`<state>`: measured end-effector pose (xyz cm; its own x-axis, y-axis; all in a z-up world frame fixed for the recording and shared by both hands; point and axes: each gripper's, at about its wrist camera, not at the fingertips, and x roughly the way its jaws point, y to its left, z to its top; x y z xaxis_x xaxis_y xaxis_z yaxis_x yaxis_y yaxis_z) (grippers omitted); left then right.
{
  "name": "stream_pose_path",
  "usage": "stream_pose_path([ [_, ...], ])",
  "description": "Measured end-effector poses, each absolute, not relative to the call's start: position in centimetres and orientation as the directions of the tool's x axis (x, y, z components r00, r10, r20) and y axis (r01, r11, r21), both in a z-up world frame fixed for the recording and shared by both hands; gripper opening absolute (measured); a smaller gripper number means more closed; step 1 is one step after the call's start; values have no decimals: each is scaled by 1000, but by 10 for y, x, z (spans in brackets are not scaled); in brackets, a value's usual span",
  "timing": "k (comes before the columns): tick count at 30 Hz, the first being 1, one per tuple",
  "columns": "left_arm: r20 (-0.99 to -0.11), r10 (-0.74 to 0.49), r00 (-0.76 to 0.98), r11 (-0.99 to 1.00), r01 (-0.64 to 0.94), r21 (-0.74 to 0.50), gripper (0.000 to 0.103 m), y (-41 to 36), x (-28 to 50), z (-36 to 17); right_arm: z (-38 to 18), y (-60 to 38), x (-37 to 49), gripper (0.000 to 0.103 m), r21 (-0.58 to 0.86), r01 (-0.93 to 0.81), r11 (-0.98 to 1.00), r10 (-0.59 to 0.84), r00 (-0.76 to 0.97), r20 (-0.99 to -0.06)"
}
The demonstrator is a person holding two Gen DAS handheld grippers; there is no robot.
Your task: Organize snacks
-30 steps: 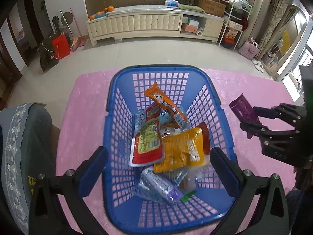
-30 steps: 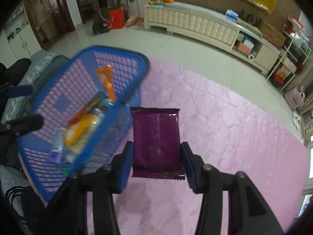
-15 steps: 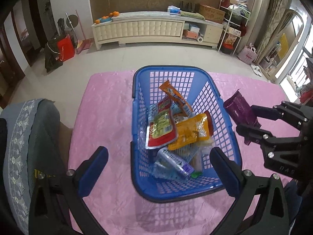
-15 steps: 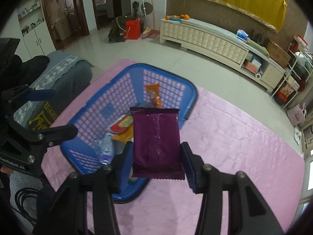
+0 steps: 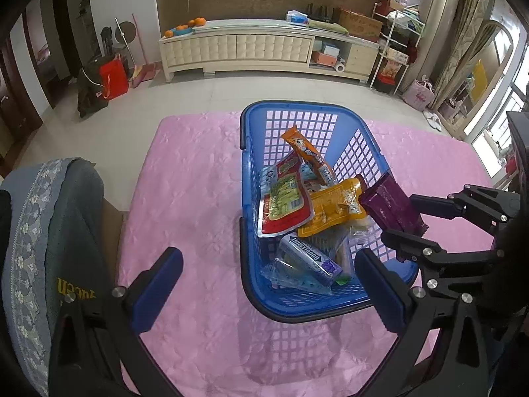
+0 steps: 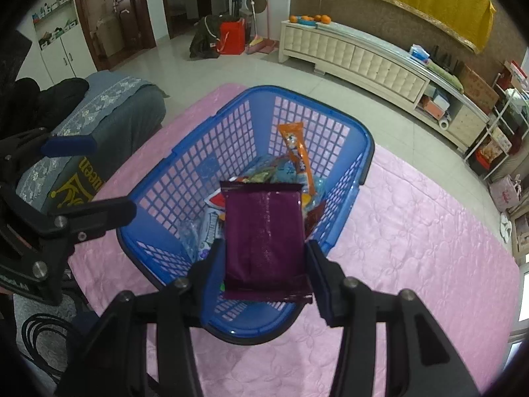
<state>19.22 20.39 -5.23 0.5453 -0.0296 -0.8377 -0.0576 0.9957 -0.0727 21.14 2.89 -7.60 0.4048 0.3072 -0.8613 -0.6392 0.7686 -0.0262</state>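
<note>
A blue plastic basket (image 5: 251, 198) stands on the pink tablecloth and holds several snack packets: orange (image 5: 309, 152), red-green (image 5: 284, 201), yellow (image 5: 334, 211) and a clear blue one (image 5: 307, 261). My right gripper (image 6: 264, 261) is shut on a purple snack packet (image 6: 264, 231) and holds it over the basket's near right rim; the packet also shows in the left wrist view (image 5: 390, 205). My left gripper (image 5: 267, 278) is open and empty, near the basket's (image 6: 198, 152) front left corner.
The pink tablecloth (image 5: 191, 178) surrounds the basket. A grey-blue cushioned seat (image 5: 43, 231) is at the table's left edge. A long white cabinet (image 5: 258, 49) stands across the tiled floor at the back wall.
My right gripper has carried the purple packet from beside the basket to over its rim. My left gripper has drawn back and left, away from the basket.
</note>
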Motion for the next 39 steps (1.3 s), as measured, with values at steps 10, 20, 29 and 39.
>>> stream_pose_path([
  [10, -828, -59, 557, 993, -53, -106, 103, 201, 176, -55, -82, 7, 197, 92, -1, -590, 807, 310, 426, -850],
  [20, -727, -88, 681, 987, -39, -156, 103, 175, 124, -30, -44, -37, 161, 92, 19, -505, 863, 336, 546, -767],
  [29, -533, -80, 842, 995, 32, -98, 103, 117, 44, 16, 4, -86, 100, 103, 23, -463, 886, 366, 669, -647],
  [39, -402, -24, 916, 999, 8, -42, 103, 70, -26, 52, 50, -135, 13, 103, -21, -381, 924, 320, 804, -502],
])
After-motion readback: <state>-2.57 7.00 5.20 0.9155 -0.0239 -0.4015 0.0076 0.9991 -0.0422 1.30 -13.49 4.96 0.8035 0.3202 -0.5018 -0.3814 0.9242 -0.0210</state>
